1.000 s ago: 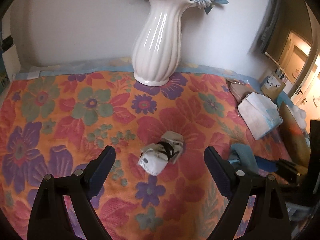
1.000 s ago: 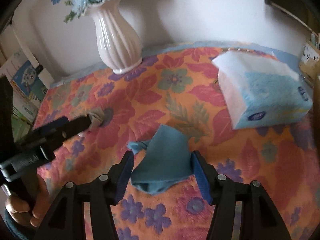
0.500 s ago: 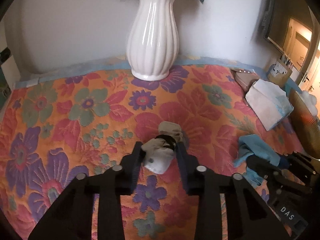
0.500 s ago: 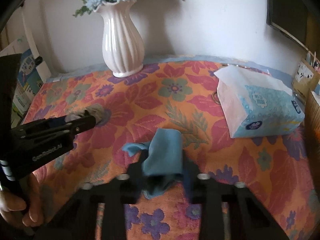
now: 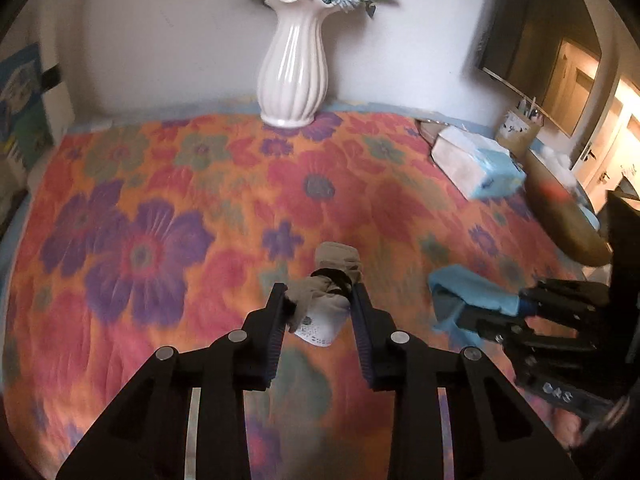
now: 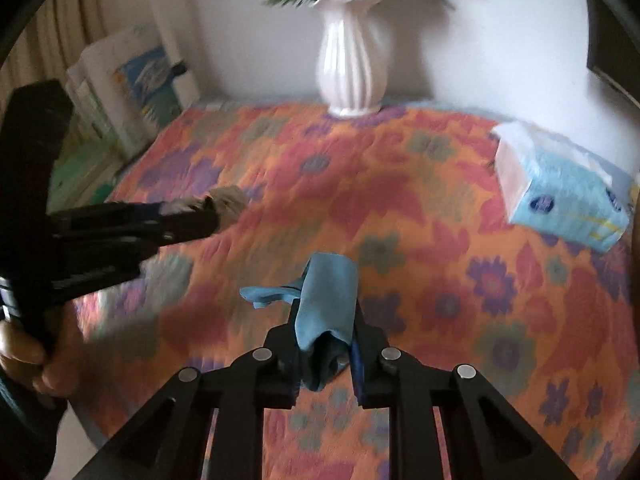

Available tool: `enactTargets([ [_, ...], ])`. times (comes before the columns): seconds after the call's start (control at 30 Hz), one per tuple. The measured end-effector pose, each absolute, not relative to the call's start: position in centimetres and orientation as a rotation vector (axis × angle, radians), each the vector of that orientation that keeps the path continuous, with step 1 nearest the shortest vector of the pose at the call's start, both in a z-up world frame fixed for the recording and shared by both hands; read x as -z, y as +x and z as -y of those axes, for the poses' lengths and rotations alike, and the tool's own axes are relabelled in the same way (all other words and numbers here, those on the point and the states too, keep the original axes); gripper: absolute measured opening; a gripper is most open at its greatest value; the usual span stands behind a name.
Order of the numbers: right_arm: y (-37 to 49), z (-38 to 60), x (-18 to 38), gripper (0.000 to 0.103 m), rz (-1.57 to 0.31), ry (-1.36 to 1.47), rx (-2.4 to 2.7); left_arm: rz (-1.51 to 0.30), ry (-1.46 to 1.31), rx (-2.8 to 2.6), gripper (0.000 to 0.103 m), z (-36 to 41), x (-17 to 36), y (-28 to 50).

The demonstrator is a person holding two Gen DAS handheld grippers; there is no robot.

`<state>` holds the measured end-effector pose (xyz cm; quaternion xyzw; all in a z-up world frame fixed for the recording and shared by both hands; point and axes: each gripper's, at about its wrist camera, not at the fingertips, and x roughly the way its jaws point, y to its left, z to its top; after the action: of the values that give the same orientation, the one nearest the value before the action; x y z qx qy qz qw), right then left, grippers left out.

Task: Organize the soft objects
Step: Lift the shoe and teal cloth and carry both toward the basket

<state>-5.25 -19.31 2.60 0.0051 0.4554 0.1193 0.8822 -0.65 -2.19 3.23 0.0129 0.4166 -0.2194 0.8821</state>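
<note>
Left gripper (image 5: 318,300) clamped on a rolled beige sock bundle (image 5: 330,292), right gripper (image 6: 325,326) pinching a crumpled blue cloth (image 6: 328,300), ribbed white vase (image 5: 294,68) at upper centre, floral woven tablecloth (image 5: 160,200)

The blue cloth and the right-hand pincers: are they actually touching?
Touching. In the right wrist view the right gripper has both fingers pressed against the bunched blue cloth, which is pinched between them with no gap showing.
</note>
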Motion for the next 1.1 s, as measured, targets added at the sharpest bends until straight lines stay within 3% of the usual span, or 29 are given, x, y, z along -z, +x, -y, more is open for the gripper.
enactTargets([
  [0.1,-6.2,19.0,-2.2,0.027,-0.961,0.002,-0.244,-0.861,0.040,0.450,0.030,1.4,-2.6,-2.3],
  [0.13,-6.4,19.0,-2.2,0.031,-0.964,0.009,-0.242,-0.873,0.040,0.454,0.035,1.3,-2.3,-2.5],
  [0.2,-6.7,19.1,-2.4,0.060,-0.971,0.020,-0.242,-0.908,0.052,0.454,0.044,1.3,-1.7,-2.7],
  [0.27,-7.2,19.2,-2.9,0.064,-0.961,0.015,-0.229,-0.918,0.069,0.433,0.050,1.5,-1.3,-2.9],
  [0.33,-7.5,19.3,-3.2,0.068,-0.961,0.010,-0.225,-0.916,0.069,0.423,0.069,1.6,-1.3,-2.8],
  [0.4,-7.3,19.2,-3.3,0.082,-0.974,0.018,-0.209,-0.915,0.083,0.427,0.074,2.0,-1.4,-2.6],
  [0.57,-5.7,18.3,-2.9,0.083,-1.013,0.016,-0.162,-0.927,0.117,0.409,0.072,2.8,-1.0,-2.2],
  [0.6,-5.4,18.1,-2.6,0.083,-1.030,0.013,-0.153,-0.924,0.109,0.416,0.063,2.7,-1.1,-2.2],
  [0.63,-5.2,17.8,-2.2,0.083,-1.040,0.017,-0.155,-0.923,0.096,0.429,0.044,2.5,-1.1,-2.2],
  [0.67,-5.3,17.7,-2.0,0.082,-1.040,0.029,-0.161,-0.928,0.090,0.429,0.035,2.4,-1.0,-2.1],
  [0.7,-5.4,17.7,-1.8,0.075,-1.031,0.034,-0.153,-0.922,0.091,0.415,0.025,2.3,-1.0,-2.1],
  [0.73,-5.7,17.5,-1.9,0.066,-1.014,0.028,-0.138,-0.920,0.081,0.414,0.025,2.1,-1.1,-2.1],
  [0.77,-5.8,17.4,-2.0,0.040,-1.003,0.012,-0.124,-0.917,0.061,0.425,0.024,1.9,-1.2,-2.1],
  [0.8,-5.8,17.1,-2.1,0.026,-0.997,-0.014,-0.108,-0.908,0.057,0.423,0.024,1.8,-1.4,-2.2],
  [0.87,-6.1,17.1,-2.5,0.016,-0.980,-0.033,-0.104,-0.888,0.062,0.420,0.024,1.9,-1.9,-2.5],
  [1.1,-7.4,18.2,-6.8,0.016,-0.885,-0.006,-0.093,-0.767,0.035,0.515,0.024,3.2,-6.4,-4.1],
])
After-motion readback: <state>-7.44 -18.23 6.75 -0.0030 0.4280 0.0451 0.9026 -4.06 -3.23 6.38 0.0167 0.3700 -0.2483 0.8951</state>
